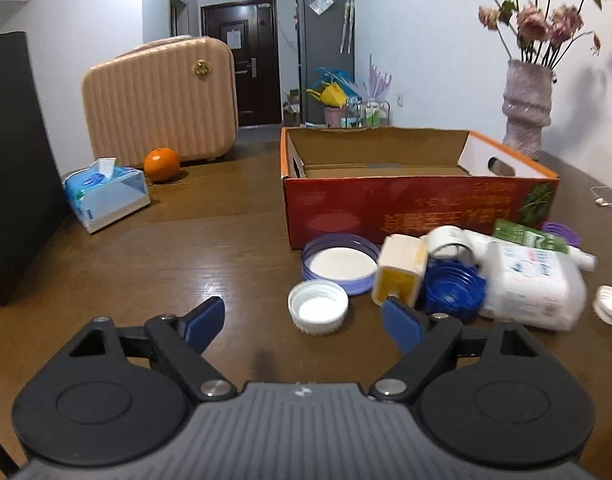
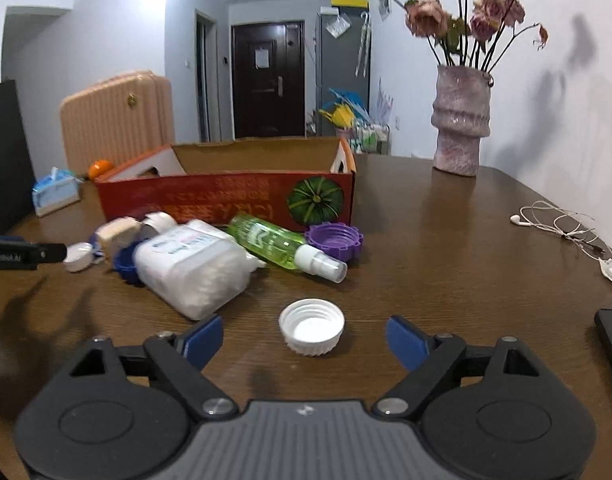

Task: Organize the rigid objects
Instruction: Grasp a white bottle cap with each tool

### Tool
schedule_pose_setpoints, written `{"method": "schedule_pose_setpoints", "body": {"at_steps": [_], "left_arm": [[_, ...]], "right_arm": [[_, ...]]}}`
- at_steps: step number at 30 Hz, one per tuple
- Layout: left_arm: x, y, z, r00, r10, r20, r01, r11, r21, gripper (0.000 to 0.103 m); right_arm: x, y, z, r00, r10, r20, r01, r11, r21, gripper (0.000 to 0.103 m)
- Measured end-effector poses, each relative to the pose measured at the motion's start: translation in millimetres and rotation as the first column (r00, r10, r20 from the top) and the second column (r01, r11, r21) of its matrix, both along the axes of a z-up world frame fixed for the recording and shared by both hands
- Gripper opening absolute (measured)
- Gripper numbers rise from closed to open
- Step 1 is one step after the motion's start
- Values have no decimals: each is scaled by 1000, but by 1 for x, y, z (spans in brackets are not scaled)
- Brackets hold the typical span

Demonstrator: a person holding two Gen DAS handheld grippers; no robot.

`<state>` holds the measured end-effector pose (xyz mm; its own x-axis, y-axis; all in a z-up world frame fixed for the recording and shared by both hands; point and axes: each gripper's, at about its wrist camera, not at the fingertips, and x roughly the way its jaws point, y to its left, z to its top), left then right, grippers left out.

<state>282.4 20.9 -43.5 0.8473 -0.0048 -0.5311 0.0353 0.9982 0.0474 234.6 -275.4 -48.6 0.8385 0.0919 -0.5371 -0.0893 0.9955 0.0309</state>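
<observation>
Both tools [image 1: 303, 322] [image 2: 303, 338] tilted down, jaws apart, caps [image 1: 318, 307] [image 2: 312, 326] between

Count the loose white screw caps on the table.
2. The first cap lies open side up just ahead of the left gripper; the second cap lies likewise ahead of the right gripper. Others may be hidden.

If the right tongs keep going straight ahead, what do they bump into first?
Most likely the white cap. It lies on the table just ahead, between the open right tongs. Nothing else looks closer, though depth is hard to judge.
</observation>
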Motion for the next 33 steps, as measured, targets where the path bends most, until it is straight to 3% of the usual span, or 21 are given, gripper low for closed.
{"method": "schedule_pose_setpoints", "body": {"at_steps": [2, 6, 7, 9, 10, 11, 18, 28, 33], "left_arm": [[15, 2, -3, 1000, -15, -25, 15, 1000, -10, 80], [40, 3, -12, 994, -52, -96, 47, 998, -51, 64], [44, 2, -15, 993, -56, -107, 50, 997, -53, 56], [50, 0, -18, 991, -65, -113, 59, 997, -55, 43], [52, -2, -20, 991, -62, -120, 56, 997, -51, 41], [53, -2, -21, 991, -63, -121, 57, 997, -52, 41], [41, -1, -16, 992, -60, -112, 54, 997, -59, 40], [-35, 8, 16, 999, -26, -41, 23, 996, -85, 40], [-72, 14, 40, 1000, 0, 31, 3, 994, -109, 40]], "right_arm": [[10, 0, -3, 1000, -4, -25, 3, 1000, -12, 74], [24, -1, -7, 999, -5, -49, 4, 1000, -17, 69], [27, -1, -8, 998, -6, -55, 5, 1000, -20, 67], [31, -2, -9, 998, -5, -65, 3, 1000, -28, 57], [33, -2, -10, 997, 0, -71, -2, 1000, -26, 48], [34, -3, -10, 997, 8, -78, -9, 1000, -20, 40], [25, -3, -2, 998, 28, -56, -28, 1000, 2, 40], [-12, 8, 20, 995, 102, 20, -103, 994, 25, 39], [-35, 11, 40, 985, 148, 86, -150, 988, 20, 39]]}}
